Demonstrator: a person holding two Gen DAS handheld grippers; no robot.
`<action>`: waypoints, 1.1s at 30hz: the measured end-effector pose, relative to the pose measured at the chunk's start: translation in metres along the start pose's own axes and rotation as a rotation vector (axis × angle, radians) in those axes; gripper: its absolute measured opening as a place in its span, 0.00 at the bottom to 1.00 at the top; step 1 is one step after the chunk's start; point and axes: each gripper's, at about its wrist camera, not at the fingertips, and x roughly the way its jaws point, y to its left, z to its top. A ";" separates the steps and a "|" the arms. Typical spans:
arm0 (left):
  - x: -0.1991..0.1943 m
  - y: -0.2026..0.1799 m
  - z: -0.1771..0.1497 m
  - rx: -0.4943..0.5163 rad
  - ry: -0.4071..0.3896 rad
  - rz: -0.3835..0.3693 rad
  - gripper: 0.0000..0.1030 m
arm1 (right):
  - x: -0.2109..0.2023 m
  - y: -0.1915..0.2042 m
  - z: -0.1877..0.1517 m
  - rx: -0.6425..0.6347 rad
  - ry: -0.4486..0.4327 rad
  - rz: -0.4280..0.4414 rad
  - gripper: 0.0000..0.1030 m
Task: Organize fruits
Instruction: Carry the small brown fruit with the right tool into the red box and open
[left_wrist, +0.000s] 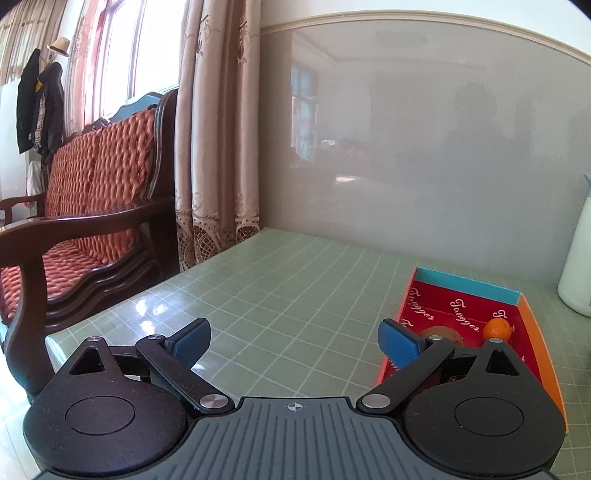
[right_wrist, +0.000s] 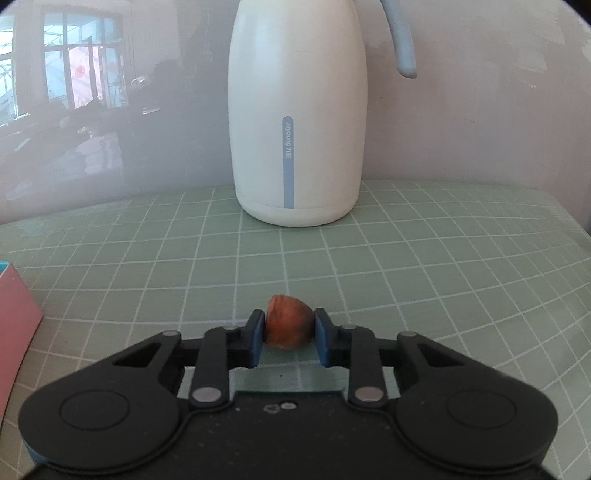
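My right gripper (right_wrist: 288, 328) is shut on a small reddish-brown fruit (right_wrist: 287, 325), held just above the green grid mat (right_wrist: 406, 280). My left gripper (left_wrist: 295, 339) is open and empty above the mat, just left of a red cardboard tray (left_wrist: 465, 306). In the tray lie a small orange (left_wrist: 498, 328) and a brown kiwi-like fruit (left_wrist: 448, 334), partly hidden behind my right finger (left_wrist: 400, 341). The tray's pink outer wall (right_wrist: 14, 317) shows at the left edge of the right wrist view.
A tall white thermos jug (right_wrist: 295, 122) stands on the mat straight ahead of my right gripper, against the glossy grey wall; it also shows at the right edge of the left wrist view (left_wrist: 578, 258). A wooden sofa with orange cushions (left_wrist: 85, 206) and curtains (left_wrist: 218, 147) stand left of the table.
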 end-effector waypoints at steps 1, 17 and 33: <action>0.000 0.001 0.000 -0.005 0.003 0.002 0.94 | -0.001 0.001 0.000 -0.003 0.001 0.006 0.26; 0.011 0.012 -0.004 -0.062 0.090 0.042 0.94 | -0.069 0.061 -0.003 -0.117 -0.108 0.265 0.26; 0.010 0.026 -0.012 -0.045 0.129 0.075 0.94 | -0.108 0.153 -0.018 -0.304 -0.130 0.506 0.26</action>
